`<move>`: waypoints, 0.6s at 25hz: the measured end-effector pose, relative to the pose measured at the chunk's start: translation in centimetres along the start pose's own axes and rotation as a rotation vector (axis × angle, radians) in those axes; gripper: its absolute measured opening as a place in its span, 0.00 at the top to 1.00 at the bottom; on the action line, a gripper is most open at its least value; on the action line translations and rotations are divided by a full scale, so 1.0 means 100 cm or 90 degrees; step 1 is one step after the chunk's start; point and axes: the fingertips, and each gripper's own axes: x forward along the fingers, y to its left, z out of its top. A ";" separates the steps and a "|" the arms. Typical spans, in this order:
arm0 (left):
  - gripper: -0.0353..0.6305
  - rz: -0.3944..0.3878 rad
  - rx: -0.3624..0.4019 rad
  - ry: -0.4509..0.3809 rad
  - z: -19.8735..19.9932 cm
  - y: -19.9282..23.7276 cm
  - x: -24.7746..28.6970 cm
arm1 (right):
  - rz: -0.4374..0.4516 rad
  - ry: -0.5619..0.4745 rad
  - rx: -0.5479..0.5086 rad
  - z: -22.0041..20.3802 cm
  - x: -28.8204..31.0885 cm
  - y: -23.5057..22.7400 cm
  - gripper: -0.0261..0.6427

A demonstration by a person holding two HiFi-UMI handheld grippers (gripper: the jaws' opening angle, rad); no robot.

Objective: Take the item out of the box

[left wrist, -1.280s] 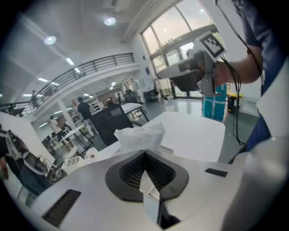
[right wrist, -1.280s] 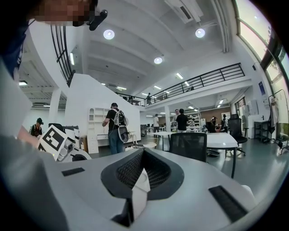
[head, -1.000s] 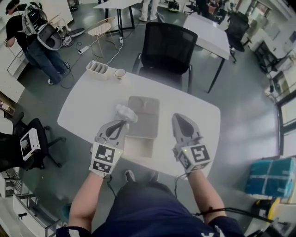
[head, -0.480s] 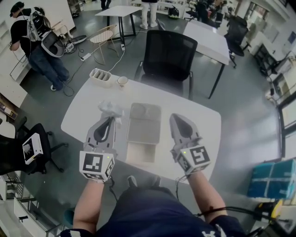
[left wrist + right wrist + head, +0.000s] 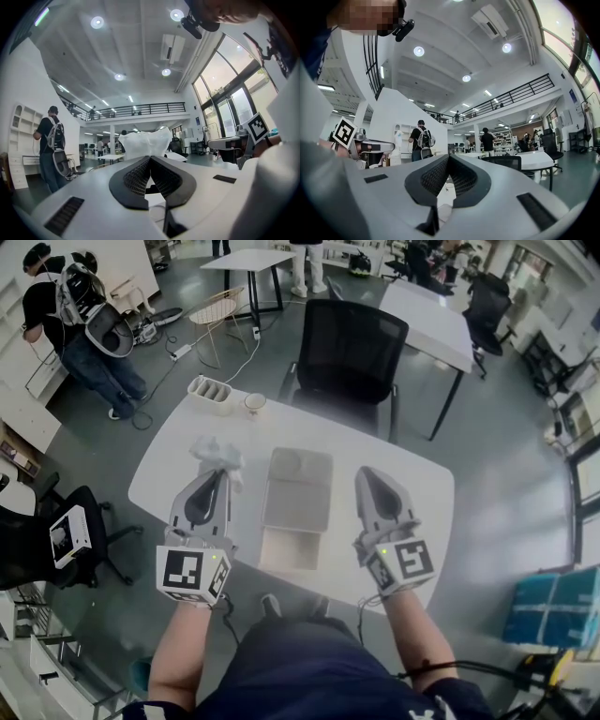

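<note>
Item [image 5: 215, 453]: white, crumpled, plastic-like.

Grey polished floor [image 5: 506, 456] all round. White rounded tabletop [image 5: 422, 493] dead centre, black mesh chair [image 5: 349, 348] tucked in behind. Another white table [image 5: 427, 310] further back, pale wire chair [image 5: 214, 307] off to the left. Up above: white ceiling [image 5: 136, 42], round lights [image 5: 97, 22], railed balcony [image 5: 136, 110] across the far end. Tall windows [image 5: 220, 79] bright with daylight, white shelving [image 5: 23, 122] opposite.
</note>
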 end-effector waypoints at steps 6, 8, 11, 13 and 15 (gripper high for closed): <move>0.90 -0.003 -0.003 -0.008 0.001 -0.001 -0.001 | -0.013 -0.005 -0.009 0.006 -0.003 -0.003 0.95; 0.90 -0.004 -0.003 -0.012 0.002 -0.002 -0.001 | -0.012 -0.007 -0.011 0.006 -0.003 -0.004 0.95; 0.90 -0.004 -0.005 -0.012 0.002 -0.002 0.000 | -0.011 -0.009 -0.010 0.006 -0.003 -0.004 0.95; 0.90 -0.005 -0.005 -0.011 0.002 -0.002 0.000 | -0.010 -0.007 -0.012 0.006 -0.003 -0.004 0.95; 0.90 -0.004 -0.005 -0.010 0.001 -0.001 0.000 | -0.008 -0.007 -0.017 0.008 -0.002 -0.002 0.95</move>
